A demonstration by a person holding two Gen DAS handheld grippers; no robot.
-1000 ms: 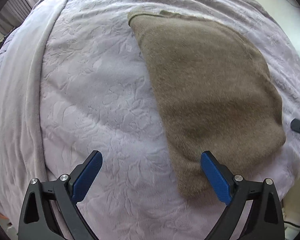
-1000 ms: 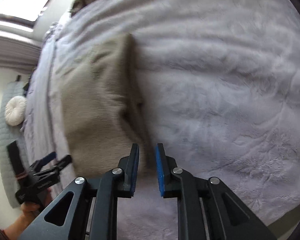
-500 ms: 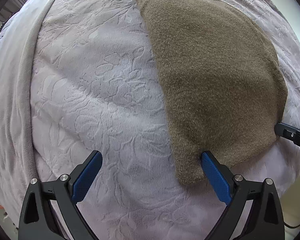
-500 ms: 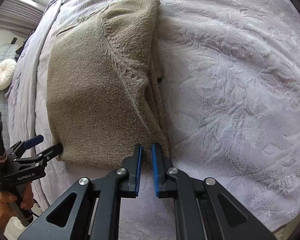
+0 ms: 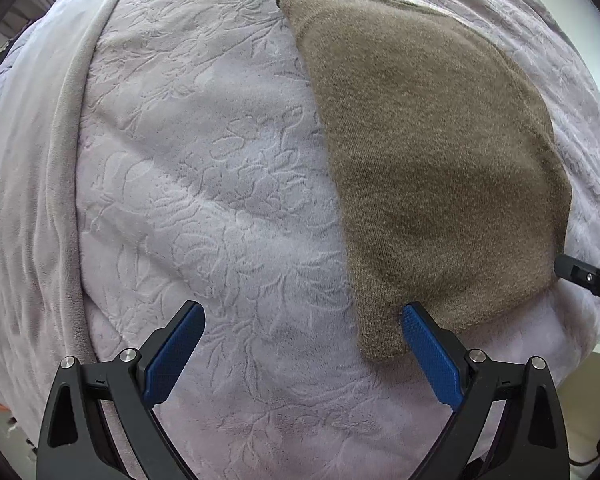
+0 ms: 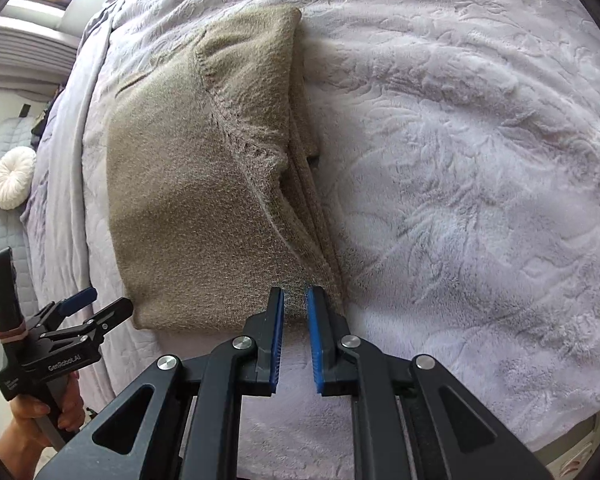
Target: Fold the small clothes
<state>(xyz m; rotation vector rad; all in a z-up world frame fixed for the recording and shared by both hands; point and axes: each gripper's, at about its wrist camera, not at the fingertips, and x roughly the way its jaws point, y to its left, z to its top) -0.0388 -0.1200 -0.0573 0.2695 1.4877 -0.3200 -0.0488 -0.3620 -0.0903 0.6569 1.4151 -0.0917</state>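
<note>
A bed [image 5: 220, 208] covered with a pale lilac embossed blanket [image 6: 480, 168] carries everything here. On the blanket lies a brown knitted sweater [image 5: 432, 168], already doubled over into a flat panel, with a sleeve seam and stacked layers showing along its right-hand edge in the right wrist view. A round white cushion [image 6: 13, 178] sits well away from the sweater, off the bed's far left side.

The left hand-held gripper [image 5: 302, 344] hangs over the sweater's near-left corner with its jaws spread wide; the right blue pad is at the corner's edge, the left pad is out over bare blanket, and nothing is held. The right hand-held gripper [image 6: 295, 312] is at the sweater's near-right corner, where the layers meet. Its jaws stand nearly together and have just been parting a little; the sweater edge lies just beyond the tips, and no cloth is pinched.

The step in hand appears to be taking the sweater's near edge at both corners for another fold. Next, I judge, each pair of jaws must bracket all layers of its corner and close, then carry the near edge toward the sweater's far edge.
</note>
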